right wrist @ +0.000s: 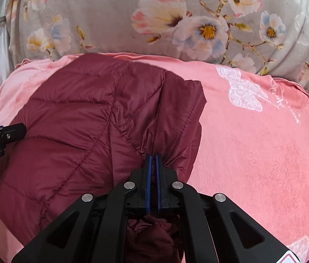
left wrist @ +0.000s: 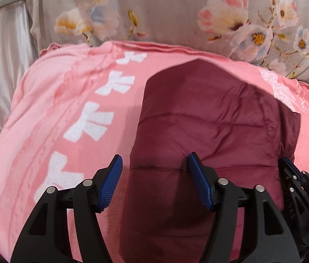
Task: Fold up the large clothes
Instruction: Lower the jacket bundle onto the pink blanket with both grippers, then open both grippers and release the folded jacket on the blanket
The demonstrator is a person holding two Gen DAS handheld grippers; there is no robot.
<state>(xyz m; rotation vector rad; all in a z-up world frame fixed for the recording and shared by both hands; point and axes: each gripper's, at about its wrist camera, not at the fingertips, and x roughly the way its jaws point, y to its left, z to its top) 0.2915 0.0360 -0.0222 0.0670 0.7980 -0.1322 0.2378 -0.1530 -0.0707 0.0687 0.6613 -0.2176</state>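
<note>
A maroon quilted jacket lies partly folded on a pink blanket. It also shows in the right wrist view. My left gripper is open, its blue pads apart over the jacket's left edge, holding nothing. My right gripper is shut on a bunched fold of the jacket at its right side. The right gripper shows at the right edge of the left wrist view. The left gripper's finger shows at the left edge of the right wrist view.
The pink blanket with white bow prints covers the surface. A grey floral cushion stands behind it, also in the right wrist view. Pale satin fabric lies at the left.
</note>
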